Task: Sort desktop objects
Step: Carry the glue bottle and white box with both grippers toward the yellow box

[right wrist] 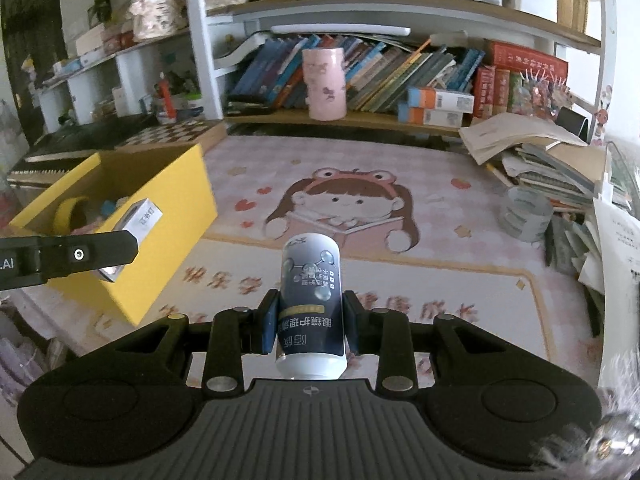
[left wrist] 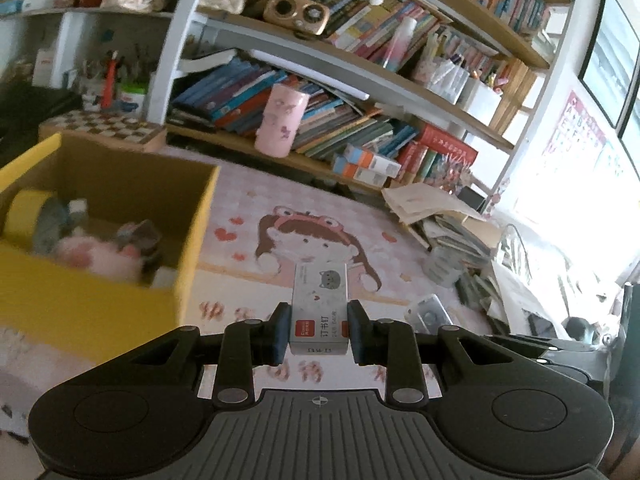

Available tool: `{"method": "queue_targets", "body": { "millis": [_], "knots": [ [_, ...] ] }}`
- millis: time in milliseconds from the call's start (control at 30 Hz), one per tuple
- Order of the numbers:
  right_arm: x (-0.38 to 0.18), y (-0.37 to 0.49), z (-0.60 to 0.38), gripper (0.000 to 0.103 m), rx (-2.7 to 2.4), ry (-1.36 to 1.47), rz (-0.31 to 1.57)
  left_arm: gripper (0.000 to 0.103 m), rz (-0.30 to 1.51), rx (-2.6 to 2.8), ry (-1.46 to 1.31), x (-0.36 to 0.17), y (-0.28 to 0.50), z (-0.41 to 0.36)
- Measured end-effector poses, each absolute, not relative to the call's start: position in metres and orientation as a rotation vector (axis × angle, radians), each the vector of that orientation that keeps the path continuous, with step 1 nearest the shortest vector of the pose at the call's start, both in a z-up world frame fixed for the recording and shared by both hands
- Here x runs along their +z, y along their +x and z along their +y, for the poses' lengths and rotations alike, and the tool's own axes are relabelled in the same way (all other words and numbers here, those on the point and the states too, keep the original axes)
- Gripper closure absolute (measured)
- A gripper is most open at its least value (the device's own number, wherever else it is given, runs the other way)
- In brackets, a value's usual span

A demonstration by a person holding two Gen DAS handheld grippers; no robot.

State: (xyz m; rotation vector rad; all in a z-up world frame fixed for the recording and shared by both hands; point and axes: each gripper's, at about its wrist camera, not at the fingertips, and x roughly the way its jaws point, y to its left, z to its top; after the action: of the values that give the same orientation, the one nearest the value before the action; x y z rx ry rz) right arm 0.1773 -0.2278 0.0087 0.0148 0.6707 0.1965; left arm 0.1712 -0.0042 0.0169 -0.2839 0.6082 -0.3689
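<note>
My left gripper (left wrist: 319, 330) is shut on a small white staple box (left wrist: 319, 306) with a grey cat print, held above the pink desk mat (left wrist: 248, 216). The open yellow box (left wrist: 120, 240) lies to its left, holding a yellow tape roll (left wrist: 24, 214) and a pink plush toy (left wrist: 104, 258). In the right wrist view my right gripper (right wrist: 309, 326) is shut on a dark bottle with a white cap (right wrist: 310, 308). The left gripper (right wrist: 116, 248) with the staple box (right wrist: 138, 220) shows there in front of the yellow box (right wrist: 160, 216).
A pink cylinder (left wrist: 280, 120) stands at the shelf's foot among leaning books. A chessboard (right wrist: 172, 134) lies behind the yellow box. Piles of papers and books (right wrist: 540, 160) and a clear tape roll (right wrist: 524, 216) crowd the mat's right side. A small silver item (left wrist: 430, 314) lies on the mat.
</note>
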Motion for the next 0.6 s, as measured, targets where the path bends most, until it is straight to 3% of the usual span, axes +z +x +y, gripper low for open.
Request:
{"method": "queue_targets", "body": {
  "millis": [600],
  "knots": [
    [-0.004, 0.090, -0.118, 0.073, 0.309, 0.020, 0.723, 0.075, 0.659, -0.303, -0.266, 0.009, 0.080, 0.090]
  ]
}}
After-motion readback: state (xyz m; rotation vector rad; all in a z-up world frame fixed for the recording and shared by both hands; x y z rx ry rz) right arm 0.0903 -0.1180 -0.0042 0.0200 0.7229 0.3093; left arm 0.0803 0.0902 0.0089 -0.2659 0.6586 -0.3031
